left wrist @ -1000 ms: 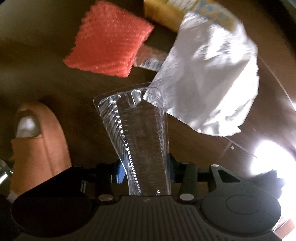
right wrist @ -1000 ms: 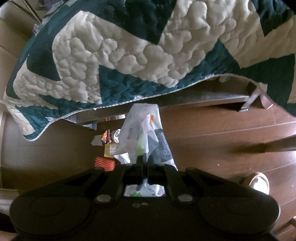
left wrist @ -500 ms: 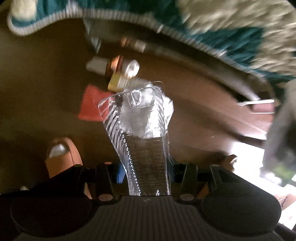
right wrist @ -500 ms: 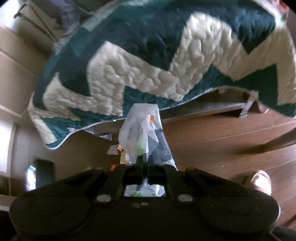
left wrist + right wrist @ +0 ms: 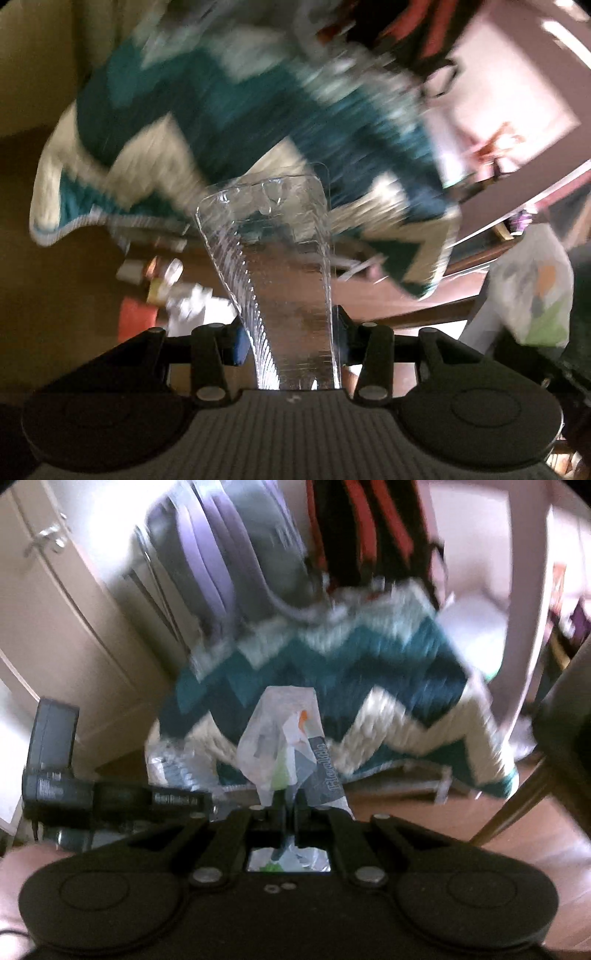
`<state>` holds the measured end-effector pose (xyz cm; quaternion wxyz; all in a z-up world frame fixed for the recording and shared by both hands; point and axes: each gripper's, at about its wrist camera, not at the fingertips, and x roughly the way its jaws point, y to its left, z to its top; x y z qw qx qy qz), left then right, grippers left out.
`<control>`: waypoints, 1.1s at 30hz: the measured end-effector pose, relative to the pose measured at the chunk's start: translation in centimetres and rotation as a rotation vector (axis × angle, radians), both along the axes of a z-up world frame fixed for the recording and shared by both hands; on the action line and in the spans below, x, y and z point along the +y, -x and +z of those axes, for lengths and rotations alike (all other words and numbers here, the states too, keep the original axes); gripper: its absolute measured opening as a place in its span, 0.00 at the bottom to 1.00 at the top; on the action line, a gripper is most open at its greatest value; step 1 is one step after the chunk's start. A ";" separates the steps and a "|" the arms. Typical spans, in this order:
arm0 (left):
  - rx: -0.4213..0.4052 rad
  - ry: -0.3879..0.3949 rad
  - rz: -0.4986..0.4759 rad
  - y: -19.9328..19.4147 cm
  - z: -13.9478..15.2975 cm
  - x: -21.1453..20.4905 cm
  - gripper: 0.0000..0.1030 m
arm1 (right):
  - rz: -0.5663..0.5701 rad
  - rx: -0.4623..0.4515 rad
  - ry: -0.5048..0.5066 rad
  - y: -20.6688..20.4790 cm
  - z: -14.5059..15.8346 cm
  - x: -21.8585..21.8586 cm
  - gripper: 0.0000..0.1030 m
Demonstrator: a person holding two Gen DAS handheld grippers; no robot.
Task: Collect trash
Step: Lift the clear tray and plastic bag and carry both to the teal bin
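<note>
My left gripper (image 5: pixel 290 334) is shut on a clear ribbed plastic tray (image 5: pixel 280 266) that sticks up and forward from its jaws. My right gripper (image 5: pixel 286 805) is shut on the gathered top of a thin white plastic bag (image 5: pixel 286 738) with printed packaging showing through it. The same bag (image 5: pixel 532 291) hangs at the right edge of the left wrist view. Down on the wood floor lie a red mesh pad (image 5: pixel 136 317), crumpled white paper (image 5: pixel 188 306) and small wrappers (image 5: pixel 159 273). In the right wrist view the left gripper's body (image 5: pixel 110 797) and the clear tray (image 5: pixel 177 760) show at the left.
A teal and white zigzag quilt (image 5: pixel 229 147) hangs over a bed edge above the floor litter. The quilt (image 5: pixel 369 686) fills the middle of the right wrist view, with bags and clothes (image 5: pixel 258 554) piled behind. A cupboard door (image 5: pixel 55 609) stands left, a dark chair leg (image 5: pixel 524 782) right.
Both grippers have risen well above the floor with their loads. The red pad and paper, once close in front, now lie small and far below; the bed and room have come into view.
</note>
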<state>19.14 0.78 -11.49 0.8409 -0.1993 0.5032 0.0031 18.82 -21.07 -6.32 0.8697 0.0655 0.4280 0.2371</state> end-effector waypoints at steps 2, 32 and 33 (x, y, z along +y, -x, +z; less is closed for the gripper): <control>-0.063 -0.012 -0.044 0.2 3.2 -1.8 0.42 | -0.010 -0.051 0.001 1.1 2.4 -1.3 0.03; -0.572 0.021 -0.578 -3.6 32.7 -33.8 0.43 | -0.520 -0.439 0.150 3.0 21.8 -27.7 0.03; -0.564 0.018 -0.591 -3.8 32.6 -34.9 0.43 | -0.528 -0.430 0.155 2.9 21.4 -28.2 0.03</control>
